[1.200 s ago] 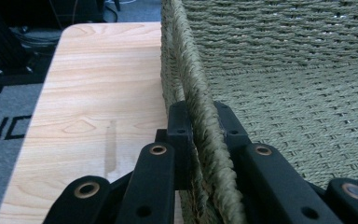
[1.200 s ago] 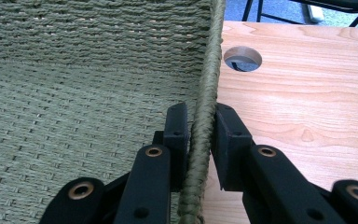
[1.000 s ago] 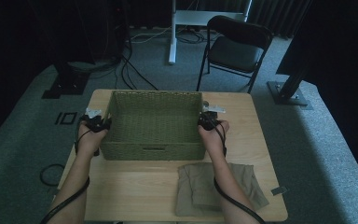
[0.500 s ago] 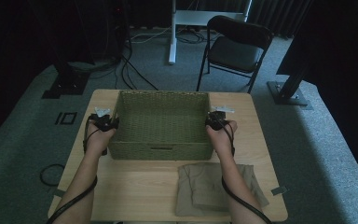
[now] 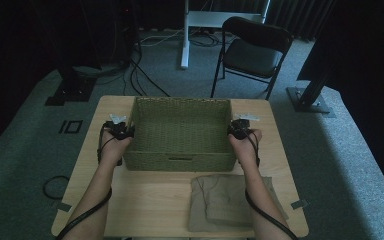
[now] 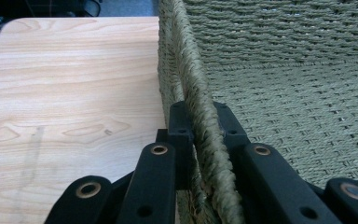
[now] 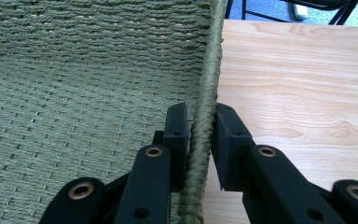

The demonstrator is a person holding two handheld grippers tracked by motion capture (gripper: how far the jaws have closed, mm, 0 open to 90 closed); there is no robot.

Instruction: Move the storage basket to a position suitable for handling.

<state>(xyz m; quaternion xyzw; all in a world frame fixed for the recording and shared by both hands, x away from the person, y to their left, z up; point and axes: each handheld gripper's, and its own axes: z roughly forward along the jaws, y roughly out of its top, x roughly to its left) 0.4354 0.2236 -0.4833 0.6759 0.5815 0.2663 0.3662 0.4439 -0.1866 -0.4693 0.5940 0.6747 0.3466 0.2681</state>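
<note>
The fingers (image 6: 177, 126) of the left gripper (image 6: 196, 122) pinch the left wall of the green woven basket (image 5: 180, 131), one finger on the outside and one on the inside. The fingers (image 7: 177, 126) of the right gripper (image 7: 200, 122) pinch the right wall of the basket the same way, with the braided rim between them.

From the high view, the left gripper (image 5: 121, 131) sits at the basket's left side and the right gripper (image 5: 240, 129) sits at its right side. A hand is behind each one, and the person's arms come in from the near edge of the desk (image 5: 145, 200). A black cable trails back along each arm.

The basket sits on the far half of the desk, about in the middle between the left and right edges. Its back wall is near the far edge. It is open on top, and you can see its woven floor.

A folded tan cloth (image 5: 230, 202) lies flat on the desk near the near right corner, just in front of the basket. The right arm crosses over it.

On the floor past the far edge stands a black folding chair (image 5: 252, 52).
</note>
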